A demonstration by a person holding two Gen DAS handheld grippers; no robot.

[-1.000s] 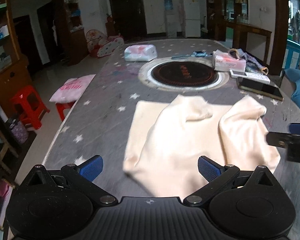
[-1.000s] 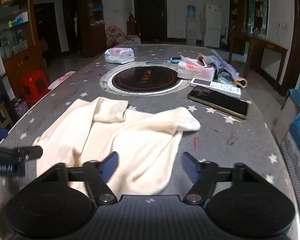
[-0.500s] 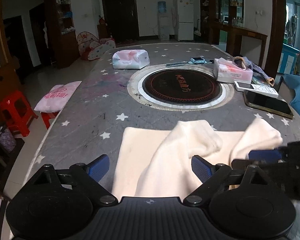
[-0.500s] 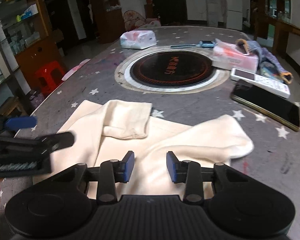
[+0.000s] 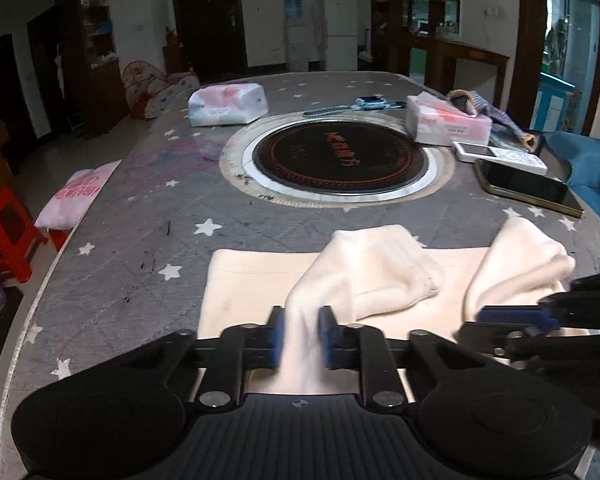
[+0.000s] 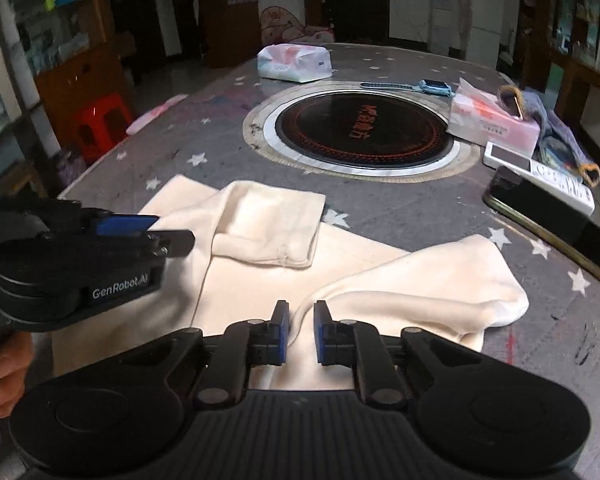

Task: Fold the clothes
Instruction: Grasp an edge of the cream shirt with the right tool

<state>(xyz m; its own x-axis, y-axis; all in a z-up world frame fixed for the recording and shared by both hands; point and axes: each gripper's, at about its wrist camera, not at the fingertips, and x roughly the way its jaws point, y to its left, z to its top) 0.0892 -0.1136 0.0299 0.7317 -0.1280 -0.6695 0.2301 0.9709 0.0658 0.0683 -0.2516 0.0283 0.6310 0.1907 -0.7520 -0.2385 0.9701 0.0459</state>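
Note:
A cream garment lies on the near part of the grey star-patterned table, with both sleeves folded inward. It also shows in the right wrist view. My left gripper is shut on a ridge of cream cloth at the garment's near edge, left of middle. My right gripper is shut on a fold of the same garment at its near edge, to the right. The left gripper also shows from the side in the right wrist view, and the right one at the right edge of the left wrist view.
A round black cooktop sits in the table's middle. Beyond it are a tissue pack, a blue watch and a tissue box. A white remote and a dark phone lie at right. A red stool stands left.
Both grippers moved down to the garment's near edge and closed from open onto folds of cream cloth.

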